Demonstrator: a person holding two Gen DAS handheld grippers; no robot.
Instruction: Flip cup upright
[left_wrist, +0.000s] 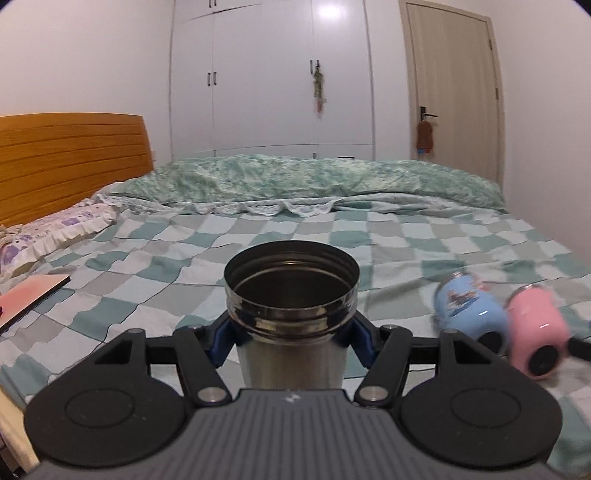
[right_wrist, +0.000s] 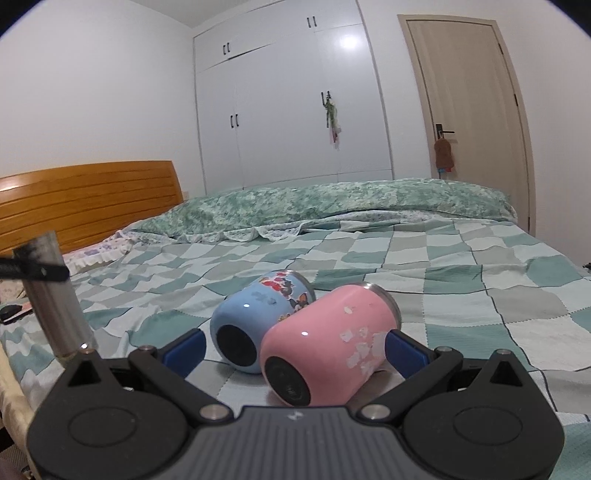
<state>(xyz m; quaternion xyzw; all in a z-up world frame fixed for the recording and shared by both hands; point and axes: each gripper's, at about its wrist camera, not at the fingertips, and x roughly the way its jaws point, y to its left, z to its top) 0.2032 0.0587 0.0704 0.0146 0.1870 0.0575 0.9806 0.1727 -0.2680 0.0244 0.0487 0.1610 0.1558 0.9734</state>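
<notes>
My left gripper is shut on a steel cup, which stands upright with its open mouth up over the checked bedspread. The steel cup also shows at the left of the right wrist view. A blue cup and a pink cup lie on their sides, touching, bases toward me. My right gripper is open, its blue pads either side of both cups; the right pad is next to the pink cup. In the left wrist view the blue cup and pink cup lie at the right, blurred.
A wooden headboard and a floral pillow are at the left. A rolled green quilt lies across the far side of the bed. A pink board sits at the bed's left edge. Wardrobe and door stand behind.
</notes>
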